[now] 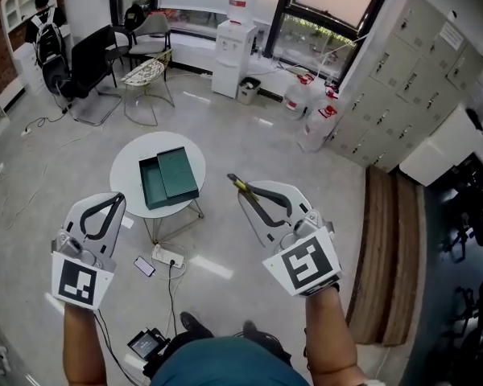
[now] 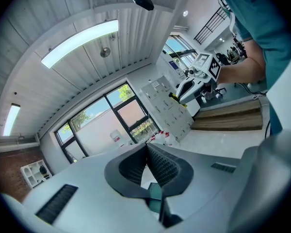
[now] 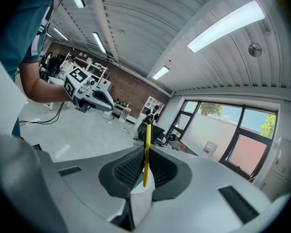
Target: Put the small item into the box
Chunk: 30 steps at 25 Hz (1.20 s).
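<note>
A thin yellow stick with a dark tip (image 1: 235, 181) is pinched in my right gripper (image 1: 241, 191), held in the air to the right of the round white table (image 1: 129, 167). From the right gripper view the stick (image 3: 146, 152) stands upright between the shut jaws of the right gripper (image 3: 145, 171). On the table lies an open dark green box (image 1: 152, 185) with its lid (image 1: 178, 172) beside it. My left gripper (image 1: 114, 198) hovers below and left of the table, shut and empty. In the left gripper view its jaws (image 2: 146, 148) meet, and a bit of the green box (image 2: 154, 193) shows beneath them.
A power strip (image 1: 167, 256) and a phone (image 1: 144, 266) lie on the floor under the table's near edge, with cables. Chairs (image 1: 147, 72) and a water dispenser (image 1: 233, 48) stand at the back. Lockers (image 1: 402, 79) and a wooden strip (image 1: 386, 256) line the right.
</note>
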Motion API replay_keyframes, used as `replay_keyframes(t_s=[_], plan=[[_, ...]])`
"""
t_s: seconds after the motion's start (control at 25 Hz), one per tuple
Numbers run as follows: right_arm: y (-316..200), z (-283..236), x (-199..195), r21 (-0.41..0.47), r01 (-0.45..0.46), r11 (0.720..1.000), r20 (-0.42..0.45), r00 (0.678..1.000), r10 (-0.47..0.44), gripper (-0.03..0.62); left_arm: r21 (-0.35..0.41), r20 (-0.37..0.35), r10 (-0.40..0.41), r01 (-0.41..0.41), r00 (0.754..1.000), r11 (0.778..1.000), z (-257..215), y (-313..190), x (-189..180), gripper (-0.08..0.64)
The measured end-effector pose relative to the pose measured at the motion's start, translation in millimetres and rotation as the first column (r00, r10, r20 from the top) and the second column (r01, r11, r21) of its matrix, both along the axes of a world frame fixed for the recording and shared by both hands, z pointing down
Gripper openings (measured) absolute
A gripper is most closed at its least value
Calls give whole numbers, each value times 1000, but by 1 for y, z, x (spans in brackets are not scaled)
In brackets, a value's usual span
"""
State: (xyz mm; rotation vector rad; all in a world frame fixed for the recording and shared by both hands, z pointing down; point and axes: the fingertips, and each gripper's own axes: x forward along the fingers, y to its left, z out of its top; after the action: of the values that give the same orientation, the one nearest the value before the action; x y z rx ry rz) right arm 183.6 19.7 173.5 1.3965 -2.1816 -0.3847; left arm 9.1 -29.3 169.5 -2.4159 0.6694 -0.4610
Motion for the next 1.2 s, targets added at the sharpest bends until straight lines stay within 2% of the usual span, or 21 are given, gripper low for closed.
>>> replay_keyframes(t_s=[0.36, 0.52, 0.72, 1.0, 1.2], plan=[[-65, -18, -72, -5, 8, 1000, -31, 999, -8, 54, 5, -27, 4, -4, 1000, 1000, -16, -64, -70, 18], [-105, -11, -110, -17, 50, 999, -39, 998, -50, 54, -2, -37, -41, 41, 998, 999, -9, -95, -113, 18], [-165, 7, -144, -27, 136, 990, -33, 990, -137, 54, -30, -29, -136, 135, 990, 990, 14, -136, -153, 18], [-270, 24, -172, -47, 283, 958, 26, 959, -282, 54, -35, -2, -291, 291, 957, 956, 23, -207, -182, 18], [-348, 40, -191, -59, 408, 911, 29, 913, -407, 54, -60, 9, -407, 407, 913, 912, 33, -258, -193, 18]])
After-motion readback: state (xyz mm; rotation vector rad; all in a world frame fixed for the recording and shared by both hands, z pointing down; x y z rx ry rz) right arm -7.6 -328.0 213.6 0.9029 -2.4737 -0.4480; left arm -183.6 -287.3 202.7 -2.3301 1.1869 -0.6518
